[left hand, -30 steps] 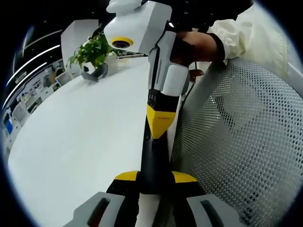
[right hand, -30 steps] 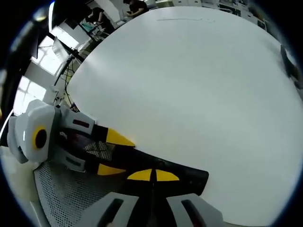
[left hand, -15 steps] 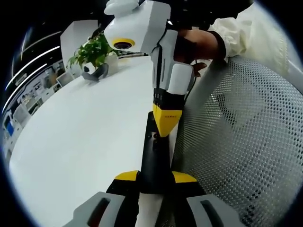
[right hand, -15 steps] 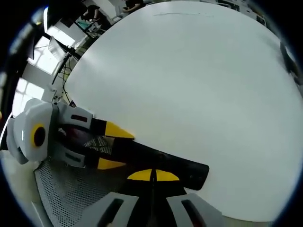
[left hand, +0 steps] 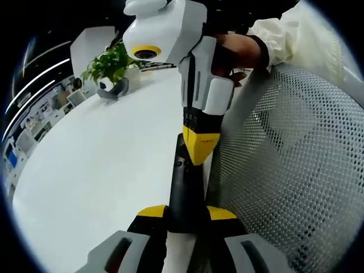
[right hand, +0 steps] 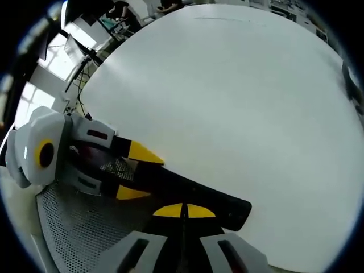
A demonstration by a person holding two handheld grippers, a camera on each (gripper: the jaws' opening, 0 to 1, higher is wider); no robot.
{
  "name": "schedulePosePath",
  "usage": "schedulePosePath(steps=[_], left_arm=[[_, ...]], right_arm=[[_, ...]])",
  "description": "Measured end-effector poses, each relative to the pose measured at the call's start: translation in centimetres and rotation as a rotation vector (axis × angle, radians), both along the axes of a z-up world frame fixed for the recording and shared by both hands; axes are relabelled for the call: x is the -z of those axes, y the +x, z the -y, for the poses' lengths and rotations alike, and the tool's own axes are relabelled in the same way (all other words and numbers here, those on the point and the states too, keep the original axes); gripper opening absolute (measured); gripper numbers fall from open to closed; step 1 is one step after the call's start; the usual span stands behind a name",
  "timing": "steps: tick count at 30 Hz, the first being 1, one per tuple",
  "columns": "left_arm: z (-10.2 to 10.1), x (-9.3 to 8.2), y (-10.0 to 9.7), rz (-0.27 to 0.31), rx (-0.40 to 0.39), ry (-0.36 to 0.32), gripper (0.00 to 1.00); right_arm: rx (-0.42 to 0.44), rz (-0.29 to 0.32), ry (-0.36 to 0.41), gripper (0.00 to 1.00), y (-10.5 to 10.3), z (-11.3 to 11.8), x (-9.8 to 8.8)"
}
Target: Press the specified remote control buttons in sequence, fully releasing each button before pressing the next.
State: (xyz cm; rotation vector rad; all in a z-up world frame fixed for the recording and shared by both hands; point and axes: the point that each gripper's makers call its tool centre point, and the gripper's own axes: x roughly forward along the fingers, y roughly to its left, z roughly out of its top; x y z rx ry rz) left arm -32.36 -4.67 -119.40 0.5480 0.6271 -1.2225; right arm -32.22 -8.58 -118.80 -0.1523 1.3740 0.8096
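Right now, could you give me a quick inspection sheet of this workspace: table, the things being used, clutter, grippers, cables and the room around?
Surface: white table, bare across most of it.
Job's things: black remote, one end clamped in the left gripper, on the table beside a white mesh chair.
Clutter: potted plant at the table's far edge.
Grippers: left shut on the remote; right gripper shut, yellow tip on the remote's upper face.
Cables: dark cables past the table's edge.
Surroundings: office, bright windows; a hand holds the right gripper.
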Motion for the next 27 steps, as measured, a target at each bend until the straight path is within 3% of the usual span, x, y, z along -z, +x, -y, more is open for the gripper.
schedulePosePath(steps=[6,9,12,15,19,27], left_arm=[[0.0,-0.1,0.0,0.008,0.006,0.001,0.25],[0.0,-0.1,-0.1,0.012,0.01,0.003,0.25],[0.0,0.0,-0.1,0.015,0.012,0.005,0.25],[0.0,0.0,-0.1,0.014,0.009,0.006,0.25],[0.1,-0.1,-0.1,0.012,0.008,0.006,0.25],[0.2,-0.1,-0.1,0.012,0.009,0.005,0.25]], right_arm=[[-0.073,0.035,-0.05,0.0,-0.3,-0.1,0.1],[-0.037,0.021,-0.037,0.0,-0.1,0.0,0.0],[0.031,-0.045,0.004,0.0,-0.1,0.0,0.0],[0.056,-0.065,0.02,0.0,0.0,0.1,0.0],[0.065,-0.066,0.037,0.0,0.0,-0.1,-0.2],[0.117,-0.036,0.147,0.0,1.2,-0.9,-1.3]])
